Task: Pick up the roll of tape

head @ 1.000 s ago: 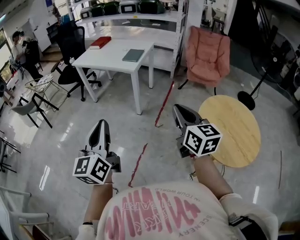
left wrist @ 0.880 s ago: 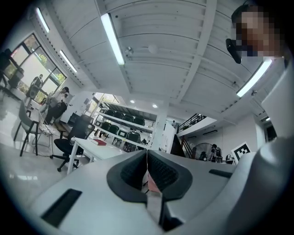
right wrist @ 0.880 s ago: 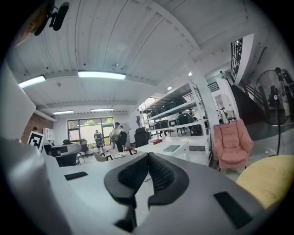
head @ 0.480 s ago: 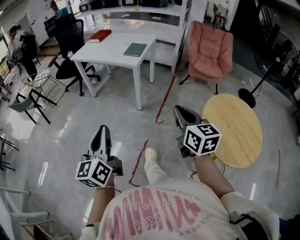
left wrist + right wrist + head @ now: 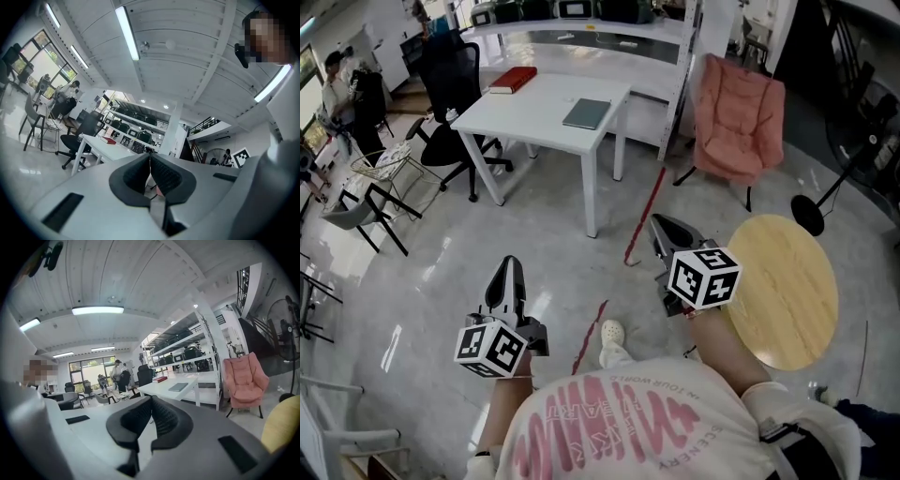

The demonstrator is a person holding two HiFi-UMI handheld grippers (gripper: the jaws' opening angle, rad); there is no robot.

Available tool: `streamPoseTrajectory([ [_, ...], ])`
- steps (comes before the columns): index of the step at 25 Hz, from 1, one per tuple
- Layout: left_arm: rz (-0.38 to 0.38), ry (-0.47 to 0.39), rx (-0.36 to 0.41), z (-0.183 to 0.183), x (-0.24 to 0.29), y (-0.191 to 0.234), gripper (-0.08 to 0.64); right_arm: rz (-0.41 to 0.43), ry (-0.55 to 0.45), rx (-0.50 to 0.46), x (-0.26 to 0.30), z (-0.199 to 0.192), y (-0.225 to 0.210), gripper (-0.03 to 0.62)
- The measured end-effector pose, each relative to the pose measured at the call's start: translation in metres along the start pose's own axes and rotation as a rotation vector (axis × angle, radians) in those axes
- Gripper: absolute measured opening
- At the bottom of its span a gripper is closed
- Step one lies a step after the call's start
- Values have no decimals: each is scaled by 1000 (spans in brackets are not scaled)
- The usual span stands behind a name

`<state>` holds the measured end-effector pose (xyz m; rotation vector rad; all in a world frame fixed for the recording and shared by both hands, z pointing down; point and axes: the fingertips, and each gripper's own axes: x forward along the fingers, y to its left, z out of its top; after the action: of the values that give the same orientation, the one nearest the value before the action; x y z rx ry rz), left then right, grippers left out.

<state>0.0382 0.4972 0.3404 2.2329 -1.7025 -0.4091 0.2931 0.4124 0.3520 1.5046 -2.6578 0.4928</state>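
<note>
Tape roll shows nowhere; left tongs [image 5: 508, 266] and right tongs [image 5: 660, 224] are both closed, empty. Find it first, perhaps on the far white counter [image 5: 546, 114], then spread one pair.

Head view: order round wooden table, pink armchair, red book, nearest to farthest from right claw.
1. round wooden table, just right of the right claw.
2. pink armchair, ahead and to the right.
3. red book, far left, on the white desk.

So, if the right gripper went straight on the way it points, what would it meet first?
Probably the white table: the right gripper, its tongs shut, lines up with its near edge, and nothing shows between. Depth is hard to judge.
</note>
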Motion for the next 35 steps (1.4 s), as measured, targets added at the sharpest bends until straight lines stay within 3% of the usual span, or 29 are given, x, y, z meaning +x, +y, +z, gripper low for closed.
streamPoseTrajectory([
  [6, 21, -2, 26, 26, 80, 41, 25, 12, 2, -9, 83, 31, -24, 14],
  [16, -25, -28, 70, 57, 222, 92, 25, -7, -64, -48, 201, 97, -71, 14],
  [23, -84, -19, 59, 73, 278, 134, 25, 10, -70, 78, 265, 108, -72, 14],
  [35, -237, 96, 74, 110, 371, 258, 25, -133, -97, 233, 389, 84, -36, 14],
])
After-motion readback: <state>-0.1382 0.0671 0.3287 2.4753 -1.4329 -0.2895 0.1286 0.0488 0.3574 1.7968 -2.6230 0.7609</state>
